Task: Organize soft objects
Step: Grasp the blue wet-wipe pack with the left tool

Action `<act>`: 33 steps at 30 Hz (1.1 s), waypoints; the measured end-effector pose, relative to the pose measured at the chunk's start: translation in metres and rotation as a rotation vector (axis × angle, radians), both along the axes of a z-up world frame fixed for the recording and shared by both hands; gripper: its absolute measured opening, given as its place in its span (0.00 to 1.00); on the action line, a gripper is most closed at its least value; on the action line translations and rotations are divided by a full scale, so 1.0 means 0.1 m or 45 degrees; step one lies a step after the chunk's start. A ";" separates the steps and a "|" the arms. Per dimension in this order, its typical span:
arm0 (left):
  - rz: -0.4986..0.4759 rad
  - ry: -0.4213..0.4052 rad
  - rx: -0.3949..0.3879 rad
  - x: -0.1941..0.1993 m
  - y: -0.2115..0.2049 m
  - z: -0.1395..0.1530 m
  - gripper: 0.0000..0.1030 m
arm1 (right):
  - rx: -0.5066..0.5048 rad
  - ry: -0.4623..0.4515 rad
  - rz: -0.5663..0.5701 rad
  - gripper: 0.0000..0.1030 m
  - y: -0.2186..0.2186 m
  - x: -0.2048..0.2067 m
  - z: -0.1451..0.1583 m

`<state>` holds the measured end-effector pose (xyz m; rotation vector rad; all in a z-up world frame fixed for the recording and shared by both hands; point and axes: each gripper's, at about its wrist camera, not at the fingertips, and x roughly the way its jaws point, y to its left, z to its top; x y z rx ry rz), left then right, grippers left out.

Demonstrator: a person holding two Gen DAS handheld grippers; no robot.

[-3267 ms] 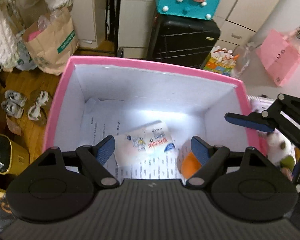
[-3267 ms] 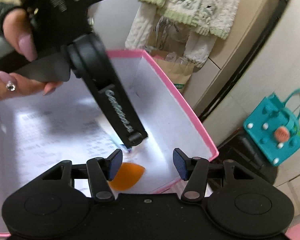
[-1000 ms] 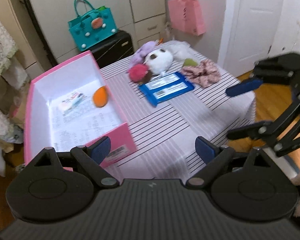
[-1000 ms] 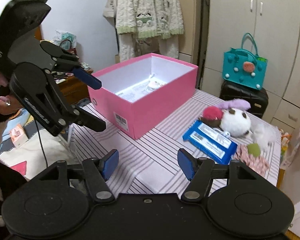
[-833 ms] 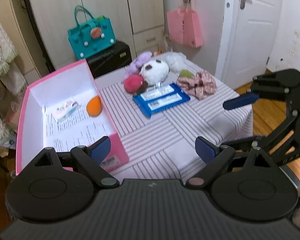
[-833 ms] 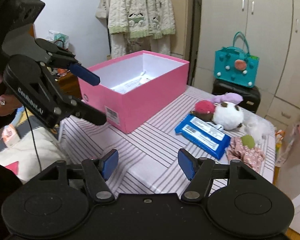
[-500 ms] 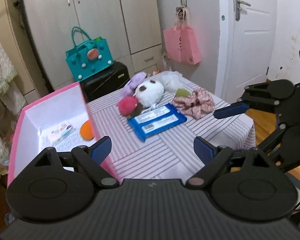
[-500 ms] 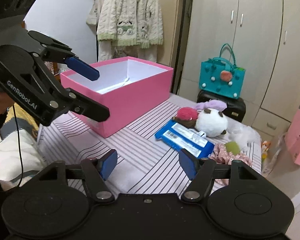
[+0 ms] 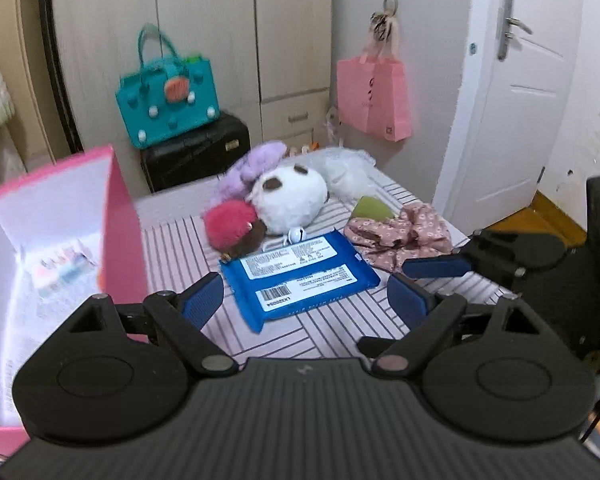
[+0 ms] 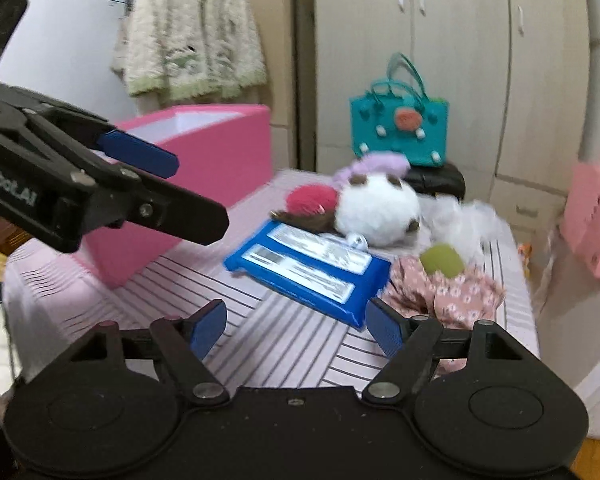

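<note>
Your left gripper [image 9: 302, 295]: black frame, blue ribbed pads, silver pivot screws.
Your right gripper [image 10: 297, 325]: same build.

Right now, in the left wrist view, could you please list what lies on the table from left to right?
Pink box → red plush → blue pack → floral cloth → right gripper.

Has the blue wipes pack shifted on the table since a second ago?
No. The blue wipes pack still lies just in front of the white plush and red pompom; only the cameras came closer.
</note>
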<state>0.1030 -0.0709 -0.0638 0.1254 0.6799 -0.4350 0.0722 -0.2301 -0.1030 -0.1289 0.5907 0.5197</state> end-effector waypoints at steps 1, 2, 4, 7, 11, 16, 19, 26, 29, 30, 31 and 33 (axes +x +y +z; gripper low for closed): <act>0.005 0.036 -0.015 0.08 -0.01 -0.05 0.85 | 0.009 0.020 -0.012 0.78 0.00 0.06 -0.04; 0.009 0.083 -0.039 0.17 -0.02 -0.11 0.82 | 0.024 0.047 -0.019 0.78 0.00 0.12 -0.07; 0.023 0.146 -0.068 0.31 -0.03 -0.21 0.78 | 0.052 0.127 -0.027 0.78 -0.01 0.27 -0.14; 0.072 0.193 -0.054 0.46 -0.07 -0.35 0.72 | 0.067 0.178 -0.047 0.78 -0.02 0.37 -0.22; 0.154 0.194 -0.025 0.57 -0.06 -0.45 0.72 | 0.075 0.190 -0.076 0.78 -0.01 0.43 -0.31; 0.226 0.141 -0.047 0.66 -0.01 -0.51 0.72 | 0.092 0.157 -0.090 0.78 -0.02 0.49 -0.33; 0.205 0.184 -0.075 0.71 0.00 -0.57 0.61 | 0.101 0.124 -0.120 0.60 -0.01 0.50 -0.35; 0.226 0.240 -0.145 0.61 0.13 -0.56 0.37 | 0.079 0.091 -0.118 0.44 -0.04 0.43 -0.31; 0.258 0.229 -0.127 0.56 0.14 -0.57 0.37 | 0.152 0.151 -0.060 0.44 -0.09 0.38 -0.25; 0.268 0.230 -0.127 0.56 0.14 -0.58 0.37 | 0.163 0.163 -0.056 0.45 -0.10 0.38 -0.25; 0.281 0.231 -0.127 0.57 0.15 -0.59 0.37 | 0.167 0.171 -0.060 0.45 -0.11 0.37 -0.25; 0.296 0.221 -0.117 0.59 0.14 -0.60 0.40 | 0.141 0.168 -0.073 0.48 -0.10 0.37 -0.27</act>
